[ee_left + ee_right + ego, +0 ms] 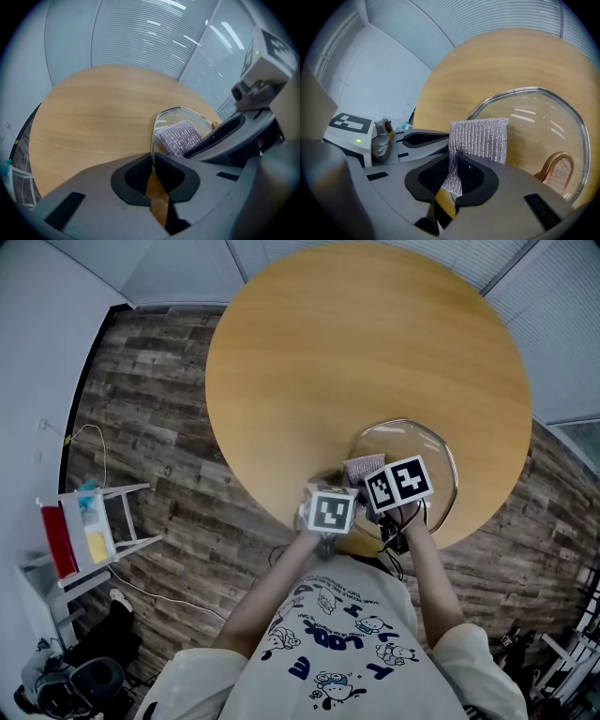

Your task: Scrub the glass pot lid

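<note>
- Location: glass pot lid (412, 442) sits on the round wooden table (356, 343), at the table edge nearest the person; whether it lies fully flat on the table cannot be told.
- Left gripper (153, 164): jaws closed to a thin gap, pinching the metal rim of the lid edge-on; held at the table's near edge.
- Right gripper (454, 171): jaws closed on one end of a silver mesh scrub pad (480, 138); the free end of the pad stands clear of the jaws and rests against the glass, above the table's near edge.
- Handle (557, 169): copper-coloured loop on the lid, on the side towards the table edge; neither gripper is on it.
- Handling, lid: judged rigid, moderately heavy and breakable; smooth glass is likely to slide on the bare table under scrubbing force; so near the table edge, a slip could send it off.
- Grip point, lid: the rim is the soundest place, being metal-banded and thin enough for the jaws; the handle is the alternative; the dome offers no purchase.
- Handling, pad: judged light, soft and floppy; a shallow pinch lets it fold or pull free; grip deep and press the flat face to the glass.
</note>
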Available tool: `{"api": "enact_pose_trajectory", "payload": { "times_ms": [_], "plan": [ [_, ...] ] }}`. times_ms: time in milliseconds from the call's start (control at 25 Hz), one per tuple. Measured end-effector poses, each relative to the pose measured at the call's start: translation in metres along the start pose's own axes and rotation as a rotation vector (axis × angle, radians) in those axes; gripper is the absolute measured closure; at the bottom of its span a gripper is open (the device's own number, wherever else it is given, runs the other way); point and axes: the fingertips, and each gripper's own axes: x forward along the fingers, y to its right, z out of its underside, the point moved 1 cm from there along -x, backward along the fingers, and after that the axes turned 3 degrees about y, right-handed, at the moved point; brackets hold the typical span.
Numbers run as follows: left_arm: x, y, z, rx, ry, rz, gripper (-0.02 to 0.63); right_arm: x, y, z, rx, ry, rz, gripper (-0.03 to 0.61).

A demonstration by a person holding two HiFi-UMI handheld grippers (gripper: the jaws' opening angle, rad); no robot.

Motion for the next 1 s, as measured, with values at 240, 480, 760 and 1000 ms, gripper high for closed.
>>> {"api": "enact_pose_trajectory", "payload": {
  "times_ms": [240,480,760,1000],
  "plan": [
    [0.003,0.001,0.000,0.004,0.006,0.001,0.583,0.001,0.003,-0.006,-0.001,0.001,-0.008,0.515],
    [0.000,-0.001,-0.001,-0.007,-0.005,0.010,0.583,0.004,0.005,-0.019,0.006,0.013,-0.009,0.515],
    [0.000,0.001,-0.003,0.002,0.009,0.008,0.583,0.001,0.010,-0.032,0.005,0.031,0.006,0.515],
    [0.001,-0.002,-0.003,0.004,-0.001,0.012,0.583,0.000,0.015,-0.044,0.012,0.044,0.015,0.515]
  ]
}}
